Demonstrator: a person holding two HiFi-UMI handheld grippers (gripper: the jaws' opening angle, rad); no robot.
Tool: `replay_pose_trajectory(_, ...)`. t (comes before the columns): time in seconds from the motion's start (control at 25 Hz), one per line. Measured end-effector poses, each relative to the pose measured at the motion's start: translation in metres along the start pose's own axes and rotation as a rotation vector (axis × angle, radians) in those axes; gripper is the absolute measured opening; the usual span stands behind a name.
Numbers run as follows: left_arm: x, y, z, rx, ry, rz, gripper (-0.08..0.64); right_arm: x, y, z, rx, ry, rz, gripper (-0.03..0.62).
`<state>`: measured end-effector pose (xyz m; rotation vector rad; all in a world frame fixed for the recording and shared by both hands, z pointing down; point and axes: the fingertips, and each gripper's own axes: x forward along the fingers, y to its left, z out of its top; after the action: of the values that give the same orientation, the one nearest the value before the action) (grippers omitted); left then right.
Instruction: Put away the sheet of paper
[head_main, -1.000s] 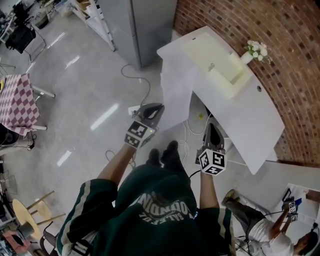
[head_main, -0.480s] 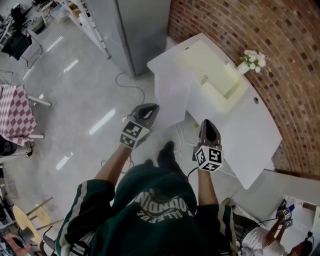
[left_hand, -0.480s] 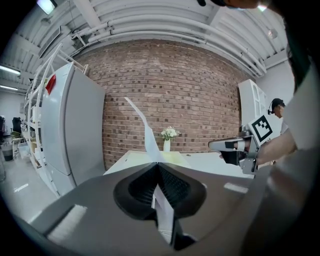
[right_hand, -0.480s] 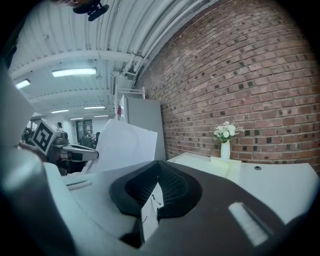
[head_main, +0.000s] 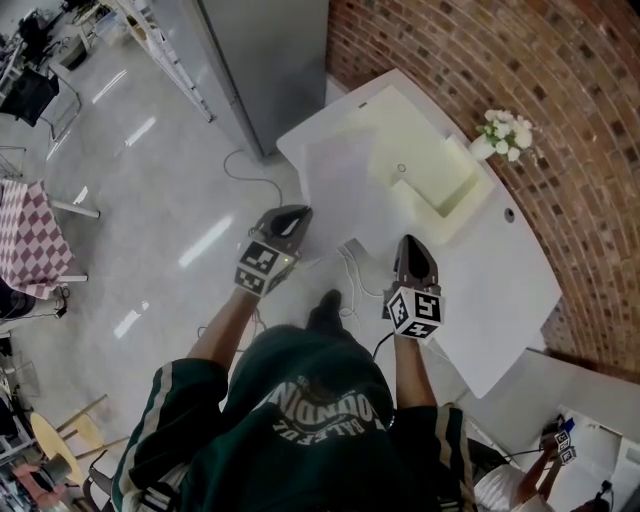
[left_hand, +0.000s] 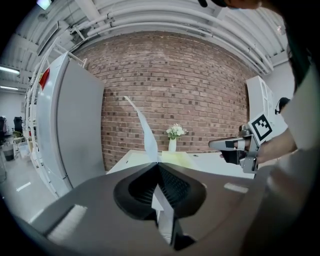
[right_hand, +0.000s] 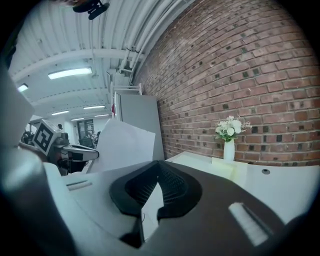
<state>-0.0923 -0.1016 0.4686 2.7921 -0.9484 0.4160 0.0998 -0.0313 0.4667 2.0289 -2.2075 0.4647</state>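
The white sheet of paper (head_main: 340, 180) hangs over the near corner of the white table (head_main: 500, 260), beside a pale yellow tray (head_main: 420, 160). My left gripper (head_main: 298, 212) is shut on the sheet's lower edge. In the left gripper view the paper (left_hand: 145, 132) rises edge-on from the closed tips of the left gripper (left_hand: 158, 164). My right gripper (head_main: 412, 240) hovers at the table's front edge, apart from the sheet. In its own view the right gripper (right_hand: 159, 162) has its jaws together with nothing held, and the paper (right_hand: 125, 145) stands to its left.
A vase of white flowers (head_main: 500, 130) stands at the table's back by the brick wall. A tall grey cabinet (head_main: 265, 60) rises left of the table. Cables (head_main: 345, 262) lie on the floor under the table's edge. A checkered table (head_main: 30, 240) is far left.
The person has stepped closer to the table. The left gripper has carried the sheet forward, so it now lies over the table's corner next to the tray. The right gripper came along.
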Motion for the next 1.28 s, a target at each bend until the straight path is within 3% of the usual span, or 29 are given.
replay_pose_trajectory(0.68,0.102,0.031,0.034,0.019,0.004,-0.007,0.011,0.054,-0.064,0.007,0.025,0.040,-0.012,0.000)
replay_pose_trajectory(1.28,0.245,0.083,0.046,0.061,0.070,-0.197,0.011,0.148,-0.124,0.015,0.075,0.107,-0.152,0.000)
